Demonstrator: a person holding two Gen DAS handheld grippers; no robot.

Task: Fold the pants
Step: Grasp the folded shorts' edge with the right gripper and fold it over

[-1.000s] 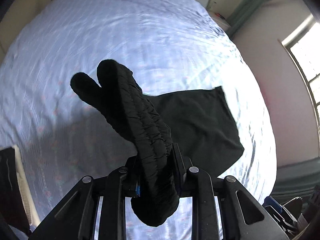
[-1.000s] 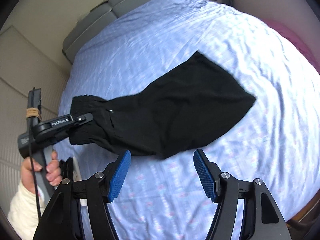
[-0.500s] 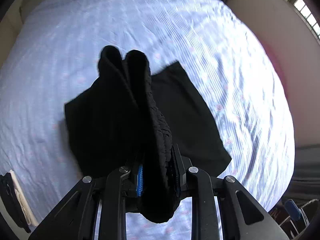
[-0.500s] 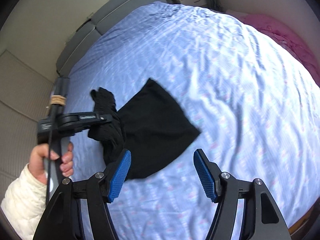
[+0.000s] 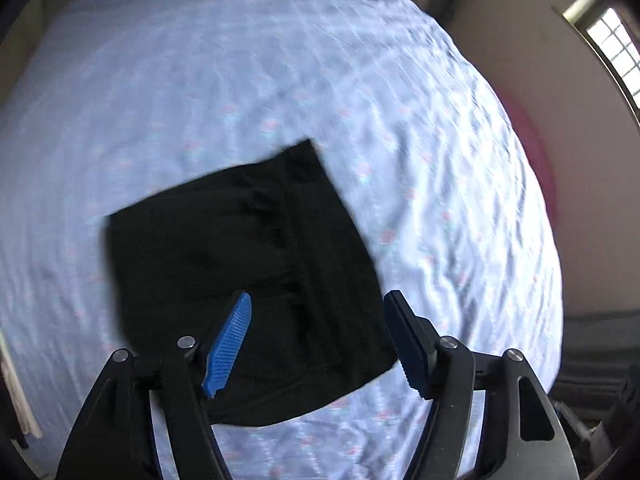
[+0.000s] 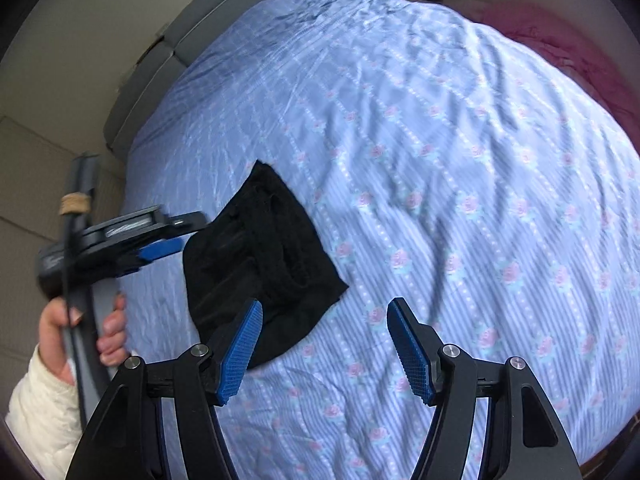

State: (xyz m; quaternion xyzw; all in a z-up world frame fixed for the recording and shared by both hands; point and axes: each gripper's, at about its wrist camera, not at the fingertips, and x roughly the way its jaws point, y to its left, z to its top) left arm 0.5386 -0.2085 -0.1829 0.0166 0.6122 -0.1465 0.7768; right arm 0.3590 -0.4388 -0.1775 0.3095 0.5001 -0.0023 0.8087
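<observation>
The black pants [image 5: 240, 272] lie folded into a rough square on the blue flowered bedsheet [image 5: 420, 160]. The elastic waistband runs across the top layer. My left gripper [image 5: 316, 336] is open and empty, hovering just above the near edge of the pants. In the right wrist view the pants [image 6: 260, 256] lie at the left of the bed, with the left gripper [image 6: 176, 240] beside their left edge, jaws apart. My right gripper [image 6: 324, 344] is open and empty above the sheet [image 6: 460, 200], just right of the pants' near corner.
A grey headboard [image 6: 160, 72] runs along the far left of the bed. A pink blanket [image 6: 560, 40] lies at the far right edge. A window [image 5: 612, 52] is on the right wall. The person's hand in a white sleeve [image 6: 44, 392] holds the left gripper's handle.
My left gripper was shut on the waistband and carried it over the legs. It has now let go and opened, and the pants lie folded flat. The right gripper stayed open.
</observation>
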